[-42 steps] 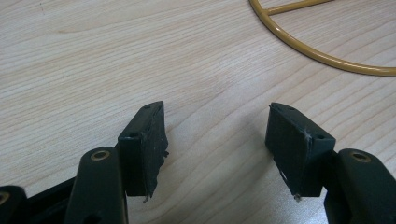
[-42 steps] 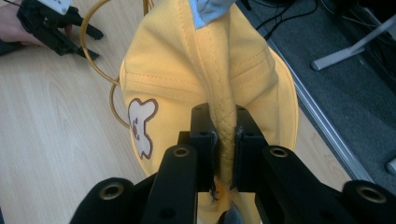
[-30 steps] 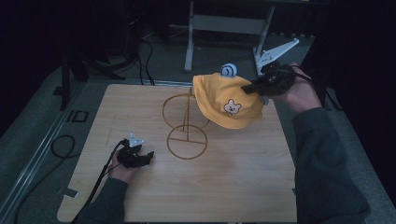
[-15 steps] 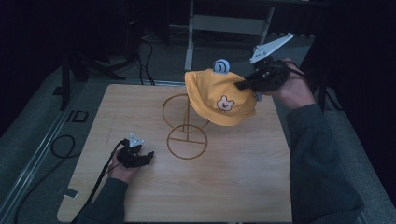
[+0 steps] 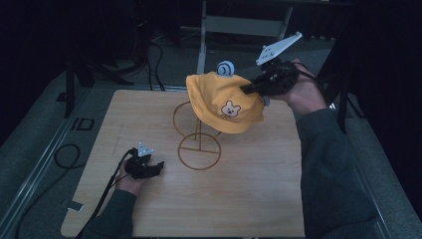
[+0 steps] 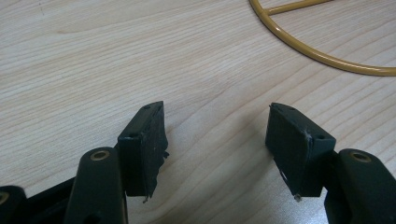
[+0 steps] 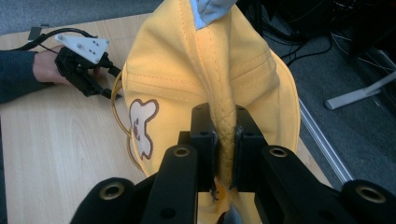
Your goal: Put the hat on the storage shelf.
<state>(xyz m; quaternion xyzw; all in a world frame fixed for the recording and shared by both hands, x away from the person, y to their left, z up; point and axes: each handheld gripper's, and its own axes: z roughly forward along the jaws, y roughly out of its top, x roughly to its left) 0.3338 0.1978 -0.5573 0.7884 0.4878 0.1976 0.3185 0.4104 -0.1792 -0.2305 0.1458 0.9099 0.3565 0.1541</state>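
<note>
**Yellow hat held up over the wire stand**

Yellow hat (image 5: 224, 102) with a little bear face hangs in the air above the far side of the desk (image 5: 249, 199). The right tongs (image 5: 247, 88) pinch its edge tight, with the cloth squeezed between the two black jaws. The hat hangs just over the top ring of the gold wire stand (image 5: 199, 144). The left tongs (image 5: 158, 167) rest low on the desk near the stand's round foot, wide open, with nothing between them.
</note>
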